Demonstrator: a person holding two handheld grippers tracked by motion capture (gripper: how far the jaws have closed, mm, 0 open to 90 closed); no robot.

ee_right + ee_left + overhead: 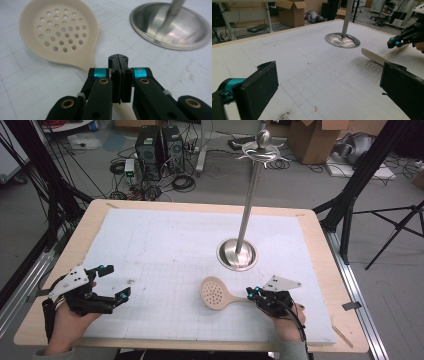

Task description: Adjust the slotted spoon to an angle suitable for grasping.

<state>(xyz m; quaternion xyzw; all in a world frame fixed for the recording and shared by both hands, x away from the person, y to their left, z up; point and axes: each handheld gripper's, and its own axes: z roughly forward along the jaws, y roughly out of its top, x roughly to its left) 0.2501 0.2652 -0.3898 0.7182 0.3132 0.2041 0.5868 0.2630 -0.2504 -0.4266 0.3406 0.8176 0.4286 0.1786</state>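
A cream slotted spoon [214,293] lies on the white mat, head to the left and handle pointing right. My right gripper [251,293] sits over the handle's end with its jaws pressed together. In the right gripper view the spoon [58,32] lies ahead, and its handle runs under the right gripper [119,61]; nothing shows between the pads. My left gripper [114,281] rests at the mat's left front, open and holding nothing. A steel utensil stand [237,254] rises behind the spoon. The left gripper view shows the spoon [374,56] and stand base [342,40] far off.
The white foam mat [165,240] covers most of the wooden table [65,265]. The stand's pole carries hooks at its top [261,151]. Beyond the table's far edge are computer towers [159,145], cables and cardboard boxes on the floor.
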